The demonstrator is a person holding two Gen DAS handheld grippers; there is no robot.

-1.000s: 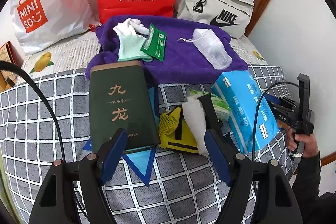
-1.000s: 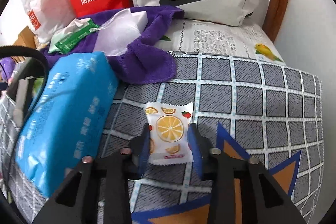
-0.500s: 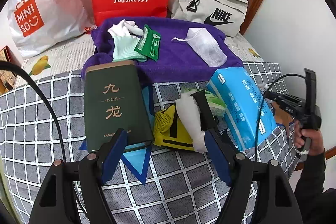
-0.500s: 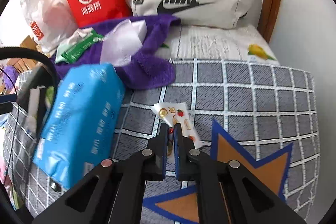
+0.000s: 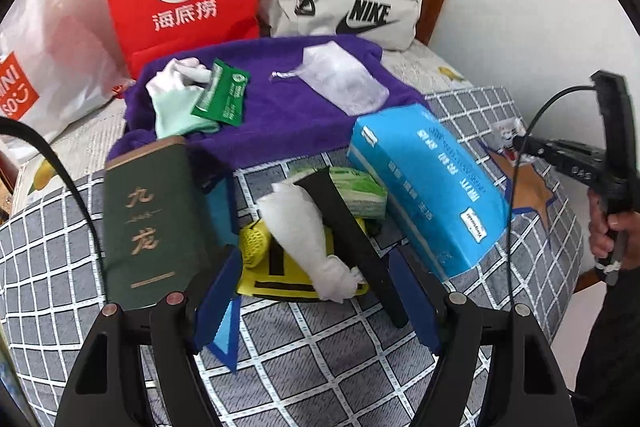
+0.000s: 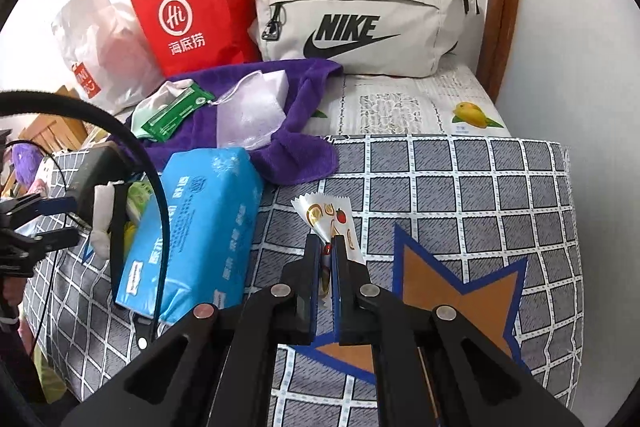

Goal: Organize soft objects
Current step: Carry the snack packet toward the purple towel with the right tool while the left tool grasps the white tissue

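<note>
While the left fingers point(image 5: 316, 301) gape, right fingers point(image 6: 327, 247) pinch the fruit-print sachet point(image 6: 330, 217).

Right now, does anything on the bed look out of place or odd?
The green hard box stands out among soft things. The purple towel lies crumpled, not folded. The right gripper pinches the fruit-print sachet, which is creased.

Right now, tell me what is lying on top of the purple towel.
On the purple towel lie a white and mint glove, a green sachet overlapping it, and a sheer drawstring pouch. Whatever lies under these or beneath the towel is covered.
</note>
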